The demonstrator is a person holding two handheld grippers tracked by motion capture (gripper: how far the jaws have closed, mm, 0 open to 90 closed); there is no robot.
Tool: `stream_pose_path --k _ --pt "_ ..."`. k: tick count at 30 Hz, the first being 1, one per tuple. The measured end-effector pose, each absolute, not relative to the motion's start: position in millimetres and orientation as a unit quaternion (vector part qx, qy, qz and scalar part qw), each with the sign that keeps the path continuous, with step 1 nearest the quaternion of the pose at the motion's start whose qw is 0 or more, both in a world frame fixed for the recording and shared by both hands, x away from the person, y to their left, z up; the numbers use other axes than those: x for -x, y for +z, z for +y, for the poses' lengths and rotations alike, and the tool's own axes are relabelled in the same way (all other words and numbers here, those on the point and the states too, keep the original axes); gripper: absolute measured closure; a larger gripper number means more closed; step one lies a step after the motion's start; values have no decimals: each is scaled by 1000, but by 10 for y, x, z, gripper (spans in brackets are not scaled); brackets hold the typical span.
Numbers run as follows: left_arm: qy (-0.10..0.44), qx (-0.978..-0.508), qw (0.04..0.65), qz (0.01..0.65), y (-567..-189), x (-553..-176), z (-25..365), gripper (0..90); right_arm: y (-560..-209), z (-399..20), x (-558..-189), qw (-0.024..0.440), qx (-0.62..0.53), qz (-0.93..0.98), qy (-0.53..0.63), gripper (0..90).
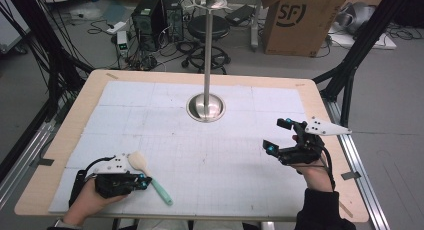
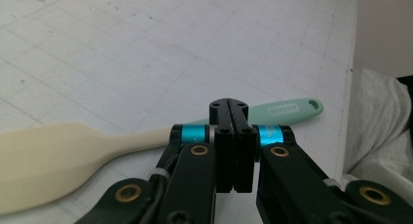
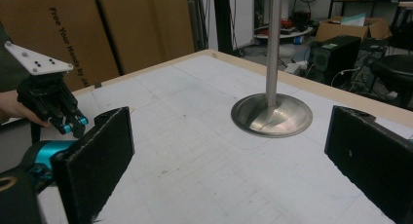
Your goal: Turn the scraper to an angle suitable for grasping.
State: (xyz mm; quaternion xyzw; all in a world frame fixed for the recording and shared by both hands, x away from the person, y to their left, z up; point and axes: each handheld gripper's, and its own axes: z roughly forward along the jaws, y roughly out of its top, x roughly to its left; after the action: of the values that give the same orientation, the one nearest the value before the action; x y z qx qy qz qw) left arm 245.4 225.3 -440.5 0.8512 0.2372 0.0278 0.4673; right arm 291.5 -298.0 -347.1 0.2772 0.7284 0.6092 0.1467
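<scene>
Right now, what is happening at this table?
A person holds a hand-held gripper in each hand over a white mat. The left hand-held gripper is shut, its jaws together just above a spatula lying flat on the mat. The right hand-held gripper is open and holds nothing, facing a metal stand.

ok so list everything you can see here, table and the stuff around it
spatula: 1, cream blade with mint green handle, near left part of the mat, lying flat beside the left gripper
metal stand: 1, silver, round base with tall pole, far middle of the mat
mat: 1, white with faint grid, covers most of the table
table: 1, light wood
cardboard box: 1, brown, floor beyond the table
stool: 1, black, floor behind the stand
left gripper: 1, black, jaws shut, above the spatula handle
right gripper: 1, black, jaws open, right side
</scene>
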Motion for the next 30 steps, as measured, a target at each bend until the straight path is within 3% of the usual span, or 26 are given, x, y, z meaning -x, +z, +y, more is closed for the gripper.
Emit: stream_pose_path --k 17,23,30 --pt "53 -861 440 252 -4506 -2618 2047 896 -3499 -3009 -2894 148 -286 727 606 27" --pt "116 -841 429 310 -4510 -2834 1934 896 -3508 -3028 -2864 150 -289 726 606 27" --pt "109 -830 434 335 -4510 -3069 1868 896 -3528 -3052 -2843 151 -293 726 604 27"
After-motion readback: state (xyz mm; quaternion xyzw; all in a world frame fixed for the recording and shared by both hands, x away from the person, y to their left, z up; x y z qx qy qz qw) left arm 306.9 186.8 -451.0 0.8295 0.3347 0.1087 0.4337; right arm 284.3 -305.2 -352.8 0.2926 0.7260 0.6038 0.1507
